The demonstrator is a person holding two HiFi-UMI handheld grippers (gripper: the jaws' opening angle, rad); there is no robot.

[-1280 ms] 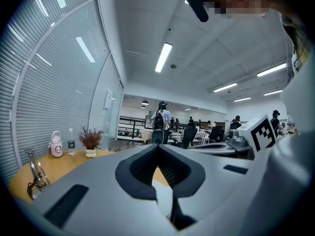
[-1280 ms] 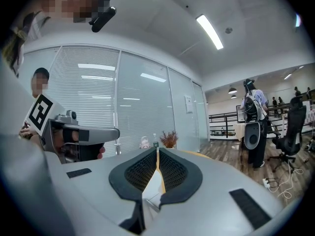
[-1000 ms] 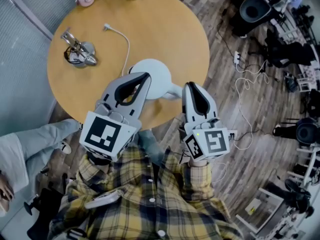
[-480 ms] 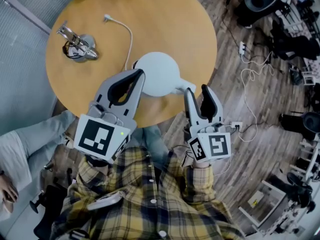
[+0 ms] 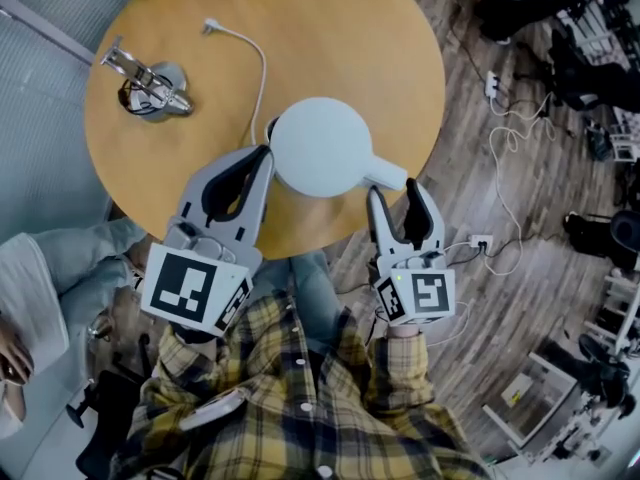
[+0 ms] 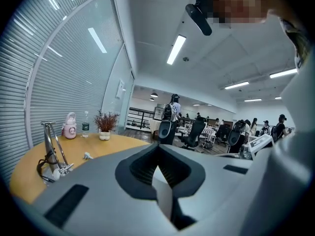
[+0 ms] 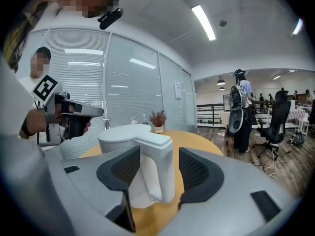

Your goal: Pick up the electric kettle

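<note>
We are opening the right gripper (image 5: 396, 194), and the handle (image 7: 158, 163) of the kettle (image 5: 318, 146) is standing between its jaws, untouched. The left gripper (image 5: 262, 158) is hanging pinched together and empty just beside the body. The kettle is sitting close to the near edge of the table (image 5: 340, 28), so we are risking tipping it or nudging it off if we clamp off-centre.

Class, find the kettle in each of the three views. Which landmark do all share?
Head view: kettle at centre.
Left gripper view: cannot tell; perhaps the pale blur at right.
Right gripper view: kettle low centre, close up.
Shared landmark: round wooden table.
</note>
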